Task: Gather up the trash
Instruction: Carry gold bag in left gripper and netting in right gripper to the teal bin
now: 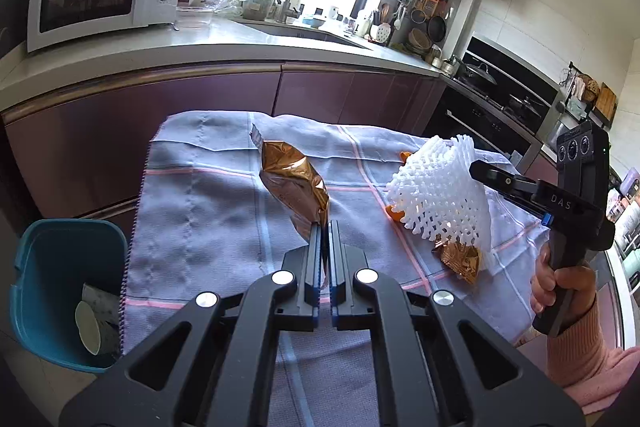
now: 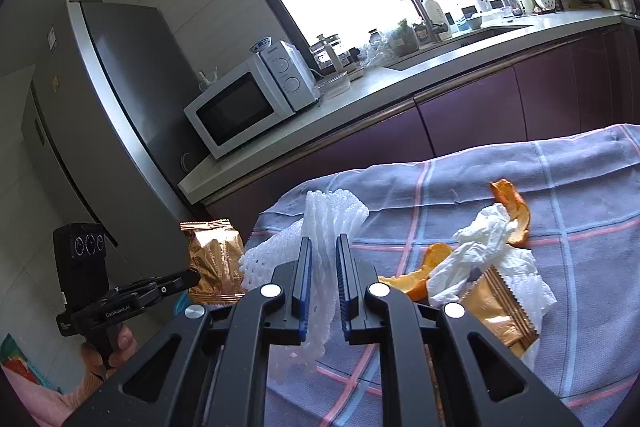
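- Left gripper (image 1: 325, 227) is clamped tight on the bottom edge of a gold snack wrapper (image 1: 294, 183), which stands up off the checked cloth (image 1: 200, 195).
- Right gripper (image 2: 323, 247) is pinched on a white foam fruit net (image 2: 332, 223); the net hangs loose below the jaws and looks lifted clear of the table.
- The teal bin (image 1: 60, 267) sits on the floor just beside the table's left edge, a paper cup (image 1: 90, 323) already lying inside.
- Still on the cloth: orange peel (image 2: 514, 211), a crumpled white tissue (image 2: 480, 251) and a second gold wrapper (image 2: 506, 311), all heaped together.
- Risk one: the wrapper is held only by a thin edge, and slick foil could slide out on the way to the bin.
- Risk two: the floppy net might snag the peel or tissue and drag them off the table.
- Risk three: both grippers heading for the same bin could knock into each other, so one probably needs to go first.
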A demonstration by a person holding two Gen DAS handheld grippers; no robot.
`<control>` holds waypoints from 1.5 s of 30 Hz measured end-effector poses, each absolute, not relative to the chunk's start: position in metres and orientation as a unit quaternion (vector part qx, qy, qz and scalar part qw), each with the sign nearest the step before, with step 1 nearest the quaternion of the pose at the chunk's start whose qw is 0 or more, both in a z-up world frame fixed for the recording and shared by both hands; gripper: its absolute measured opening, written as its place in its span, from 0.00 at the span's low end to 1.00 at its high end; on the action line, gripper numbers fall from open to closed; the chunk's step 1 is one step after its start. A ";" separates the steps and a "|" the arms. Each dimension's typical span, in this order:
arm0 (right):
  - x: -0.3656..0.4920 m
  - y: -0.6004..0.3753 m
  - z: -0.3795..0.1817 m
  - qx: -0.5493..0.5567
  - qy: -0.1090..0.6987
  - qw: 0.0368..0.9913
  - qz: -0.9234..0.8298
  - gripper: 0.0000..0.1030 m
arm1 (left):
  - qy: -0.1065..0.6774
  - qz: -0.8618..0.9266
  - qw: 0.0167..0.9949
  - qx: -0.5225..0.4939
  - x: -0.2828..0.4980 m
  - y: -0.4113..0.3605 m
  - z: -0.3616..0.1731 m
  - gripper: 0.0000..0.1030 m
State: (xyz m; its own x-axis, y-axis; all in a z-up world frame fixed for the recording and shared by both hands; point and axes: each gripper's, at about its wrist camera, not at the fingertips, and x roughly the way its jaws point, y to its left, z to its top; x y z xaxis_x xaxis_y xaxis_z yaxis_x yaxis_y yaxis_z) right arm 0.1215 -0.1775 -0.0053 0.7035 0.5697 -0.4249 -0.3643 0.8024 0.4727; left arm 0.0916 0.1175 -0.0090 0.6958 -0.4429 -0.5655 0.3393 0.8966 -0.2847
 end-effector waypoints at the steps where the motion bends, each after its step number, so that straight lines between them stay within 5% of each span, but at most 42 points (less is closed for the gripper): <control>1: 0.123 -0.172 -0.005 0.178 0.287 0.904 0.263 0.11 | 0.325 -0.208 0.919 -0.079 0.089 0.122 -0.008 0.04; 24: 0.162 -0.013 0.001 0.114 0.318 0.854 0.395 0.11 | 0.301 -0.062 0.945 -0.116 0.044 0.269 0.003 0.03; 45: 0.209 0.124 -0.042 0.042 0.381 0.833 0.398 0.11 | 0.378 0.008 0.912 -0.160 0.084 0.333 -0.077 0.04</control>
State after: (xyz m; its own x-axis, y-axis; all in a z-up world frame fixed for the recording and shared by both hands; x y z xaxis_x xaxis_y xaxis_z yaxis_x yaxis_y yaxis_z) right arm 0.2092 0.1242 -0.0422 0.3924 0.6955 -0.6019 -0.6308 0.6797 0.3742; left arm 0.0840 0.3333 -0.0775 0.7140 -0.1064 -0.6920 -0.1353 0.9488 -0.2855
